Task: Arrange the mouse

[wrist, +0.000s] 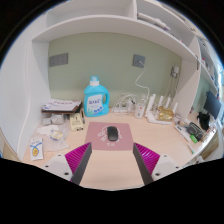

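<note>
A small dark mouse (113,133) lies on a pink mouse mat (108,135) on the light wooden desk (112,165). My gripper (112,162) is held above the near desk, well short of the mat. Its two fingers, with magenta pads (79,157), stand wide apart and nothing is between them. The mouse lies beyond the fingers, straight ahead between their lines.
A blue detergent bottle (95,98) stands behind the mat against the green wall. Papers and small items (52,128) clutter the left of the desk. White items (150,106) and a tray with things (192,131) are at the right. Shelves (160,20) hang above.
</note>
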`<state>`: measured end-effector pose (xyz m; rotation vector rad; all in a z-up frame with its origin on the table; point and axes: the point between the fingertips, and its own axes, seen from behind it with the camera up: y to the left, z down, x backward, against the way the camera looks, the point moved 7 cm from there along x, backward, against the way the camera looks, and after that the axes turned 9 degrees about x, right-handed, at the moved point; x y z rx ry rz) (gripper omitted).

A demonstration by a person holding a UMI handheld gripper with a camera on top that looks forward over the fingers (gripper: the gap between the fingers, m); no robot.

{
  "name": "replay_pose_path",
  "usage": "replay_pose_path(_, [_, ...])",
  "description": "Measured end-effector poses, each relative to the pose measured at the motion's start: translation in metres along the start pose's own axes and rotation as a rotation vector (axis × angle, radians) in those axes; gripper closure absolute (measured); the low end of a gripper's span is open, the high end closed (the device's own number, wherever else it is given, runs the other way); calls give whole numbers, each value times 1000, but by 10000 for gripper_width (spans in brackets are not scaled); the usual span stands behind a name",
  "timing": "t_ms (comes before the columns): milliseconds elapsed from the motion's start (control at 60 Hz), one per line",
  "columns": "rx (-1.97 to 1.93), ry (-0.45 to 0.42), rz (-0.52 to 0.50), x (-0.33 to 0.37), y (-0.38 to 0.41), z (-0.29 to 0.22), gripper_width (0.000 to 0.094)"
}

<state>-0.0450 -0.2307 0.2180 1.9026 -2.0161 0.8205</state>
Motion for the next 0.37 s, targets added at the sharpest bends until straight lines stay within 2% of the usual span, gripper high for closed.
replay_pose_path(367, [17, -1, -8, 27, 10, 15, 91])
